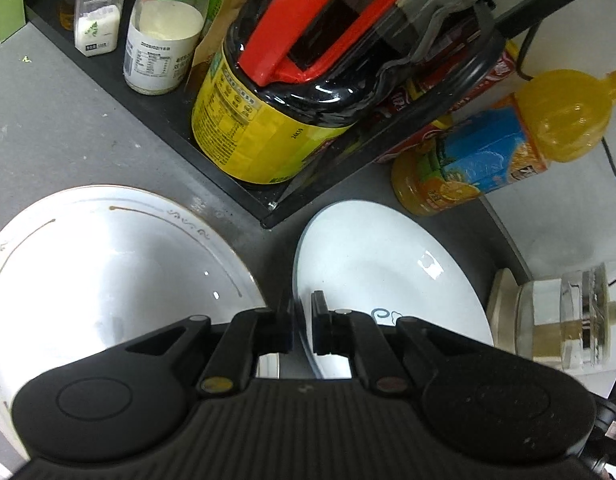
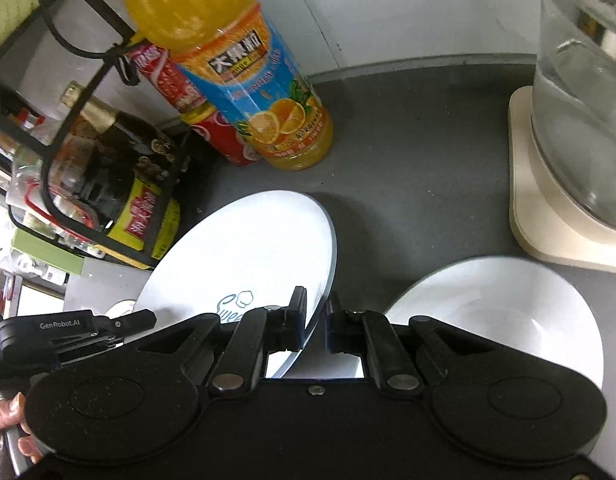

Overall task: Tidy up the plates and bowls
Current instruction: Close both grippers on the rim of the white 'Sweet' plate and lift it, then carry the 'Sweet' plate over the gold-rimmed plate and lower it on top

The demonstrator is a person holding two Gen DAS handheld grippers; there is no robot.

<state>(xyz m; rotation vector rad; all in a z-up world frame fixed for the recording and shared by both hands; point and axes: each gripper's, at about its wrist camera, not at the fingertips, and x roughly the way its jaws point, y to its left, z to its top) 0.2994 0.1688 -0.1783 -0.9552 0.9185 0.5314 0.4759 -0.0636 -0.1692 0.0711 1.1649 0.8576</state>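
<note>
Two close wrist views — shared plate (image 1: 372,256) (image 2: 243,248)

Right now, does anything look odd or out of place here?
Yes: the plate is tilted up on edge, not flat, with both the left gripper and right gripper clamped on its rim. Nothing looks spilled or broken.

**Setting: a home kitchen counter**

A grey countertop (image 1: 59,128) carries a black wire rack (image 1: 235,184) of condiments: a seasoning shaker (image 1: 97,20), a soy-sauce jug (image 1: 267,120). Beside it stand an orange-juice bottle (image 2: 235,68), a glass kettle (image 2: 584,92) and white plates (image 2: 243,252).
</note>
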